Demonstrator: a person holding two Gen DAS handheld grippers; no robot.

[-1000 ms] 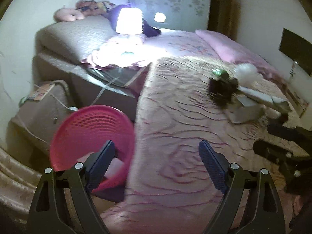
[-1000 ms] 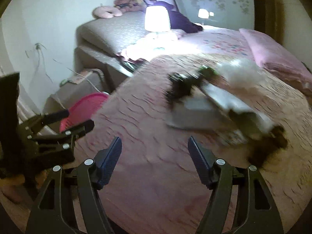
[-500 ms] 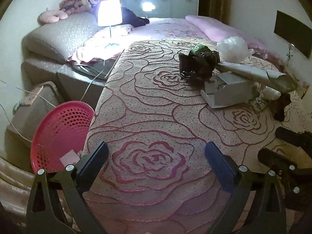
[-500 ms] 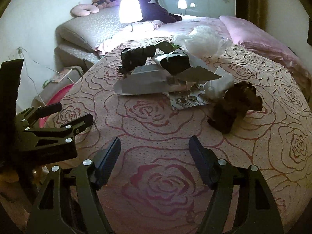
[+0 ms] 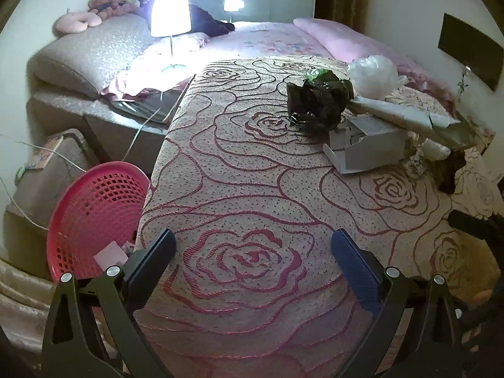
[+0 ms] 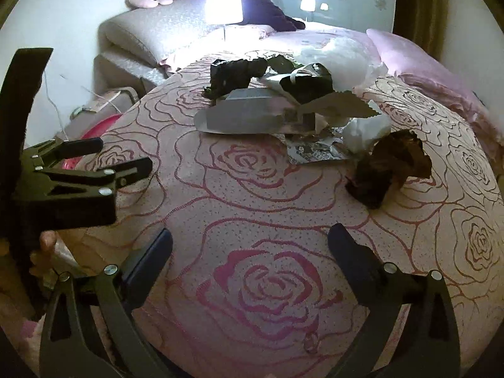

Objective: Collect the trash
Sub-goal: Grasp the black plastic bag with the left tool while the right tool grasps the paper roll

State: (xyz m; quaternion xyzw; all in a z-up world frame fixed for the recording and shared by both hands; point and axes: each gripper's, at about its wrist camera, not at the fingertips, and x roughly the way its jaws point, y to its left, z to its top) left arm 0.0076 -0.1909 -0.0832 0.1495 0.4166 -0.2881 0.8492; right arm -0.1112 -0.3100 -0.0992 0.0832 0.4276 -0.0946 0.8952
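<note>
A pile of trash lies on a rose-patterned cover [image 5: 252, 189]: a crumpled black bag [image 5: 318, 100], a grey carton [image 5: 368, 148], a clear plastic bag [image 5: 375, 72], torn paper [image 6: 340, 107] and a brown crumpled wrapper [image 6: 390, 167]. A pink mesh basket [image 5: 91, 214] stands on the floor at the cover's left edge with some scraps inside. My left gripper [image 5: 252, 252] is open and empty over the cover's near edge; it also shows in the right wrist view [image 6: 119, 154]. My right gripper [image 6: 249, 245] is open and empty, short of the brown wrapper.
A lit lamp [image 5: 170, 15] stands on bedding at the back. A grey padded headboard [image 5: 91, 53] and pink pillows [image 5: 330, 34] lie beyond. A grey bag with cables [image 5: 47, 170] sits left of the basket.
Both grippers swung right and steadied; the view went from blurred to sharp. The trash pile now lies closer ahead and the basket sits further left. Both stayed open.
</note>
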